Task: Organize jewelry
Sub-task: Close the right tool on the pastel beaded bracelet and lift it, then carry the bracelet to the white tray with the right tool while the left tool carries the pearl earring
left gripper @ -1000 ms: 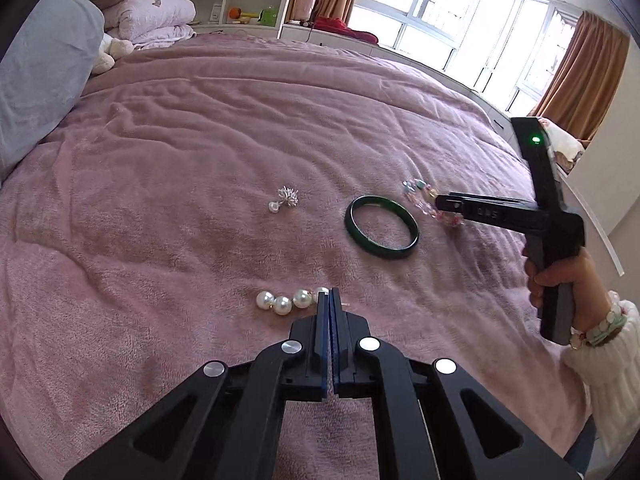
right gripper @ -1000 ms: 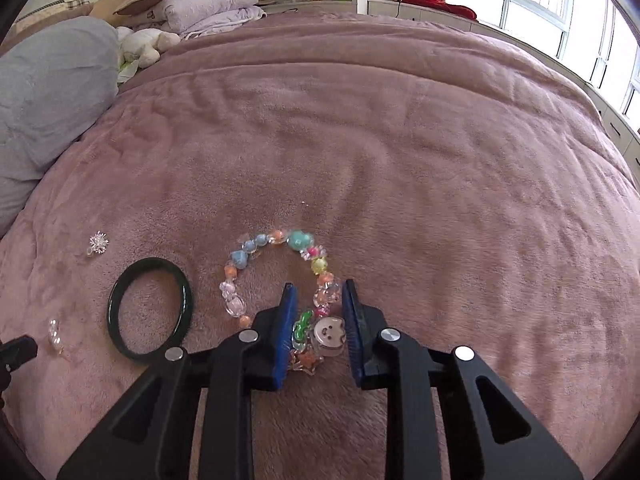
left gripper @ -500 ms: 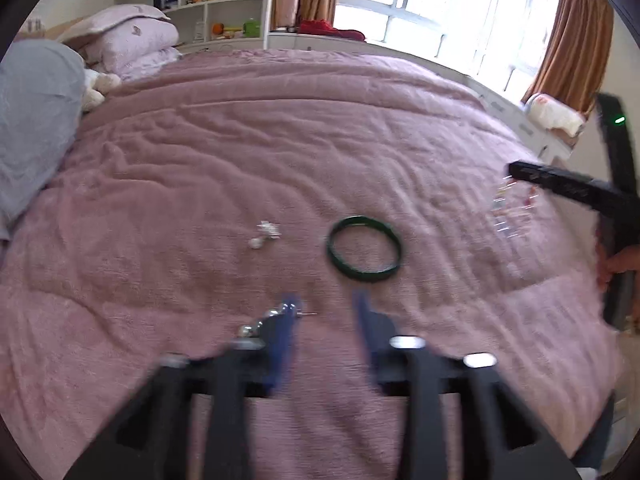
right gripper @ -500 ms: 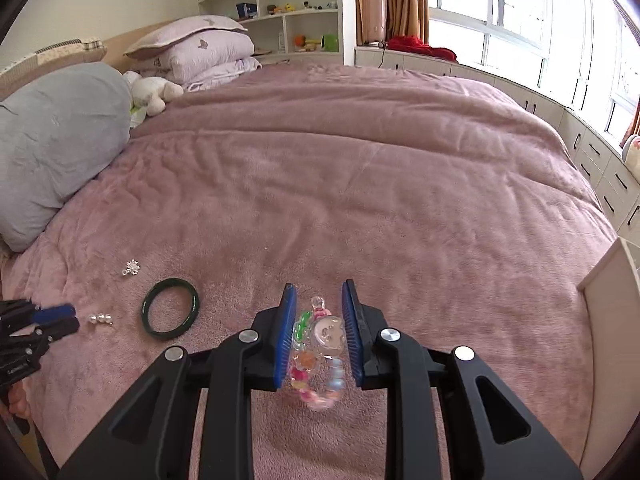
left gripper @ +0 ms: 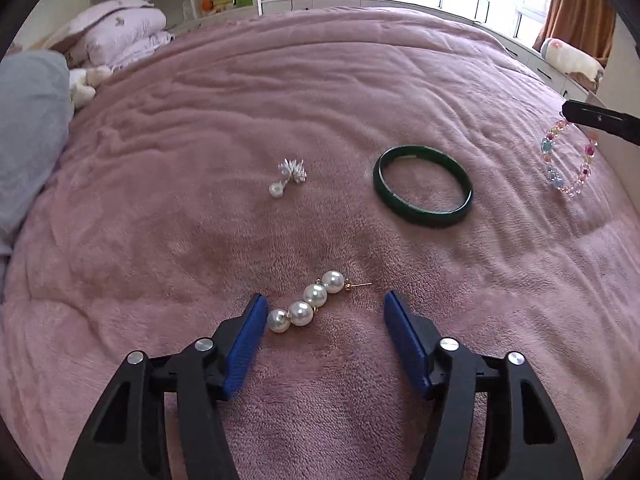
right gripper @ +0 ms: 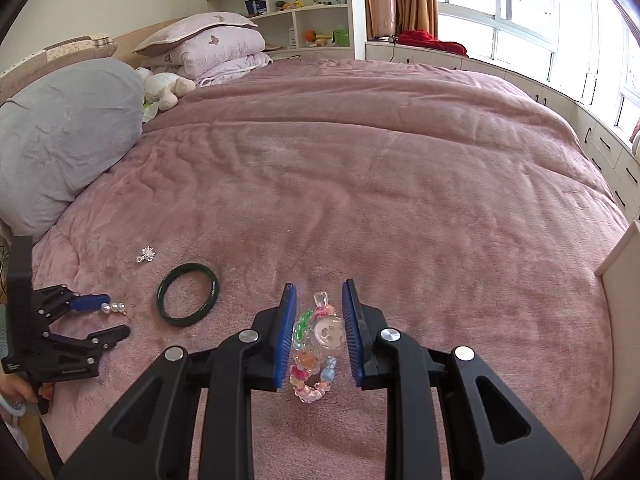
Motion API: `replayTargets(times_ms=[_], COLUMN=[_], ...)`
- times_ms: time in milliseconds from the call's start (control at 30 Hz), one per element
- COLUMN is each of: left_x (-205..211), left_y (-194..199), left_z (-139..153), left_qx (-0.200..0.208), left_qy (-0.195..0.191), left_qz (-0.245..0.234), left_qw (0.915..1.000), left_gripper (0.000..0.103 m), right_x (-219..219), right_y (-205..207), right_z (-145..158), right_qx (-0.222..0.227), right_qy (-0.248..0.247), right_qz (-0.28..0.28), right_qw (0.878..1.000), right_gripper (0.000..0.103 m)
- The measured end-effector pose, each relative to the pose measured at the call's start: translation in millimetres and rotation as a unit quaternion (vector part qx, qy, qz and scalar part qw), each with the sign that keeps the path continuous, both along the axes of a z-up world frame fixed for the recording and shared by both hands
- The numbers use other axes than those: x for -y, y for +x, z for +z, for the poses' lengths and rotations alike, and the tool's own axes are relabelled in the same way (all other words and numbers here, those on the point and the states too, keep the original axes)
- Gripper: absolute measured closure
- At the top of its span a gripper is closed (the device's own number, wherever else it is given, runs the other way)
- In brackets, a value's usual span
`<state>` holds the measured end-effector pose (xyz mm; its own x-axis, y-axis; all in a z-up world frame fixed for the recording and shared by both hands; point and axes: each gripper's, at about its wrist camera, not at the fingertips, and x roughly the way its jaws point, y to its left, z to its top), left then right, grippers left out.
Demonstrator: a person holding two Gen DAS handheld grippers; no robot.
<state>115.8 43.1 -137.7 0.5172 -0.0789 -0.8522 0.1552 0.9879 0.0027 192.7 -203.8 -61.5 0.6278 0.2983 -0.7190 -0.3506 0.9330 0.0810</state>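
On the pink blanket (left gripper: pixel 360 92), left gripper (left gripper: pixel 324 316) gapes around the pearl earring (left gripper: pixel 308 306); right gripper (right gripper: pixel 318 320) pinches the bead bracelet (right gripper: pixel 316 344) aloft. Next: close on pearls.

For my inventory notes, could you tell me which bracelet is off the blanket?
The colourful beaded bracelet, hanging in the right tongs; the green bangle lies flat.

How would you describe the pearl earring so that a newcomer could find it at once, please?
On the pink plush bedspread, look just ahead of the open left tongs. There lies a short row of four round white pearls on a gold pin; the dark green glass bangle and silver sparkly earring lie farther off.
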Motion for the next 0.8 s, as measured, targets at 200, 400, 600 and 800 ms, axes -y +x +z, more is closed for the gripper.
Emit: replayTargets(times_ms=[200, 400, 600, 800], left_x=[-9, -13, -12, -12], left_y=[-3, -1, -2, -9], left_z=[-1, 0, 5, 12], left_qx=[0.008, 0.008, 0.017, 0.027], left_qy=[-0.017, -0.029, -0.037, -0.047], left_qz=[0.014, 0.021, 0.027, 0.025], left_qw=[0.9997, 0.9993, 0.9988, 0.9982], left_gripper=[0.084, 0.087, 0.087, 0.087], right_x=[-22, -48, -64, -54], right_y=[-9, -23, -33, -34], right_z=[-8, -8, -10, -33], right_qx=[-0.007, -0.011, -0.009, -0.038], right_qy=[0.023, 0.052, 0.049, 0.04], right_qz=[0.021, 0.053, 0.069, 0.054], right_qw=[0.999, 0.997, 0.996, 0.997], right_gripper=[0.079, 0.079, 0.079, 0.079])
